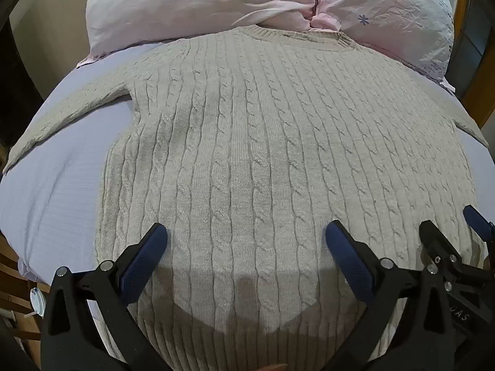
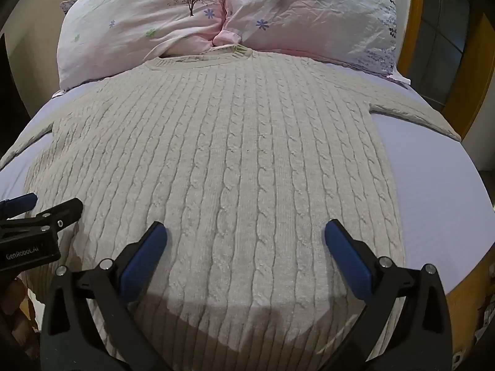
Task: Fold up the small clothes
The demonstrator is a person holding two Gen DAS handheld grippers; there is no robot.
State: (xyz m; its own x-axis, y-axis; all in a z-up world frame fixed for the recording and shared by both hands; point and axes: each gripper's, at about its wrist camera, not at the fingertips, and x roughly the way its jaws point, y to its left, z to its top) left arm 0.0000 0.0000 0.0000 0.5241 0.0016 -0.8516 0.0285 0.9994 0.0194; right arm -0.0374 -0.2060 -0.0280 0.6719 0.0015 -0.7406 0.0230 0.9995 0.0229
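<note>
A cream cable-knit sweater (image 1: 247, 142) lies flat, face up, on a pale lilac bed sheet (image 1: 52, 204), collar at the far end, sleeves spread out to both sides. It also shows in the right wrist view (image 2: 235, 154). My left gripper (image 1: 246, 235) is open and empty, hovering over the sweater's lower part near the hem. My right gripper (image 2: 246, 235) is open and empty over the same area, a little to the right. The right gripper shows at the right edge of the left wrist view (image 1: 451, 232). The left gripper shows at the left edge of the right wrist view (image 2: 46, 208).
Two pink flowered pillows (image 1: 198, 6) (image 2: 309, 15) lie at the head of the bed, touching the sweater's collar. A wooden bed frame (image 2: 470, 99) runs along the right side. The sheet (image 2: 433, 191) shows bare beside the sweater on both sides.
</note>
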